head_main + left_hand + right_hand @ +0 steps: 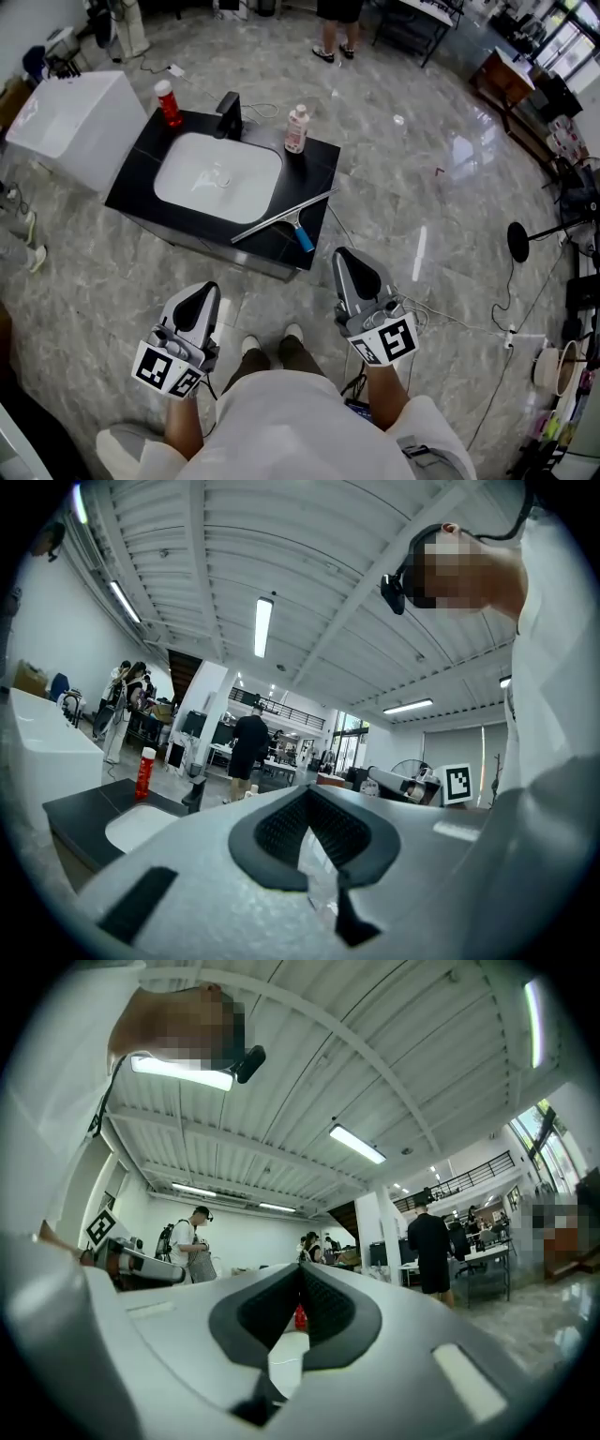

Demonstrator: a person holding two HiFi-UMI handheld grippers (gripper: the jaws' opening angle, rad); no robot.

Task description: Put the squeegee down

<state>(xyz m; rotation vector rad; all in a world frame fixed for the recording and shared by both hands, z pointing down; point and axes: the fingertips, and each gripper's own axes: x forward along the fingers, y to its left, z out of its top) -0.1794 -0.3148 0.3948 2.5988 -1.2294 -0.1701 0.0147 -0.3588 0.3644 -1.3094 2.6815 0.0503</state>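
Observation:
The squeegee (281,220), a long blade with a blue handle, lies flat on the front right of the black counter (141,169), beside the white basin (217,176). Neither gripper touches it. My left gripper (204,292) is held low near my body, short of the counter's front edge, jaws shut and empty. My right gripper (345,258) is raised just off the counter's right front corner, also shut with nothing in it. In the left gripper view the left gripper (305,794) has its pads together. The right gripper (300,1274) in its own view shows the same.
On the counter stand a red bottle (169,103), a black faucet (228,114) and a pale pink bottle (296,129). A white box (80,122) sits to the counter's left. A person (336,28) stands beyond it. Cables and a stand (517,242) lie on the floor at right.

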